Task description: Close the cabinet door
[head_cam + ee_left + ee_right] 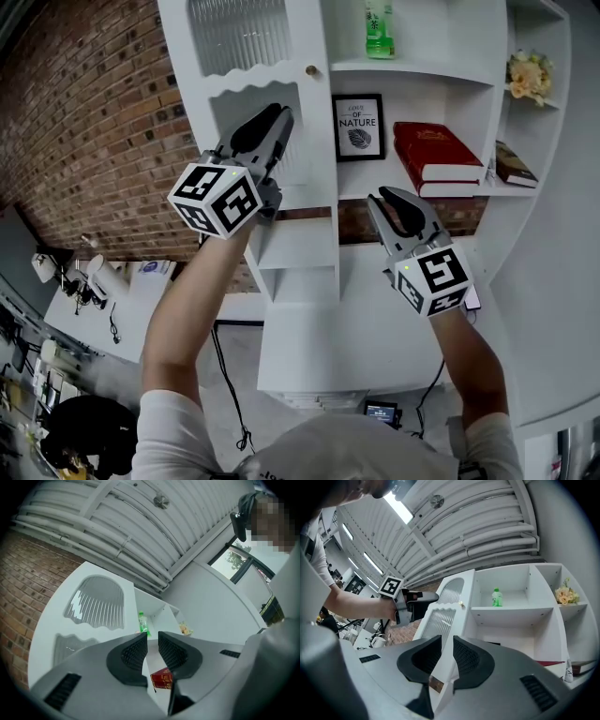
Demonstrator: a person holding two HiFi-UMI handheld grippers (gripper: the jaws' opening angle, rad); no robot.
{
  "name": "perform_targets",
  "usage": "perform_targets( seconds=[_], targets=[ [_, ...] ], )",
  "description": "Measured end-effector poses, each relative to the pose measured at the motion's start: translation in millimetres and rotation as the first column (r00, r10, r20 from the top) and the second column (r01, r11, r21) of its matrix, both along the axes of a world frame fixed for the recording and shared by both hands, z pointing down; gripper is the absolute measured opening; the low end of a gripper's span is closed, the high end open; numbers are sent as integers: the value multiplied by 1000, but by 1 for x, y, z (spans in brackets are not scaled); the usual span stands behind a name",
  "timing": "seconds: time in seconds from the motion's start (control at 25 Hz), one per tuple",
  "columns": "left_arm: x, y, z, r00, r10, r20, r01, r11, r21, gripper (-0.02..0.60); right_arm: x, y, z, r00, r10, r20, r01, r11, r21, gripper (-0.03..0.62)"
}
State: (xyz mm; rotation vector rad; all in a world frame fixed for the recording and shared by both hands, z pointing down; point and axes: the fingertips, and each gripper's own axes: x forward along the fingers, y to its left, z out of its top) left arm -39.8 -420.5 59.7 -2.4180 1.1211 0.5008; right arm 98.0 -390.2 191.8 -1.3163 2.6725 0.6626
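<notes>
The white cabinet (412, 73) fills the view. Its cabinet door (317, 122), with ribbed glass panels, stands swung open at the left of the shelves. Your left hand-held gripper (281, 114) is raised against the door's lower glass panel, below the knob (311, 70). Its jaws are slightly apart with nothing between them. Your right hand-held gripper (382, 197) sits lower, right of the door and under the red book (436, 155). Its jaws are also slightly apart and empty. Both forearms reach up and forward, the left one higher.

Both your arms reach up; left gripper (274, 122) is held higher than right gripper (394, 202), each with jaws slightly apart.
</notes>
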Motion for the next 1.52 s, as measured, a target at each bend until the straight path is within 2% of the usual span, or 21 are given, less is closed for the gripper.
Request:
perform_targets(
  seconds=[0.68, 1.0, 1.24, 1.52],
  targets=[
    [-33, 59, 63, 996, 84, -24, -86, 994, -75, 75, -5, 16, 17, 998, 49, 29, -48, 998, -45, 91],
    [-41, 78, 91, 991, 118, -65, -126, 982, -139, 71, -18, 25, 24, 998, 64, 17, -63, 997, -42, 81],
    [-49, 85, 114, 990, 116, -84, -129, 977, -171, 69, -30, 36, 32, 996, 84, -33, -84, 996, -5, 74],
    [-60, 94, 151, 985, 124, -120, -150, 959, -239, 66, -37, 42, 43, 996, 84, -14, -85, 995, -45, 64]
  ],
)
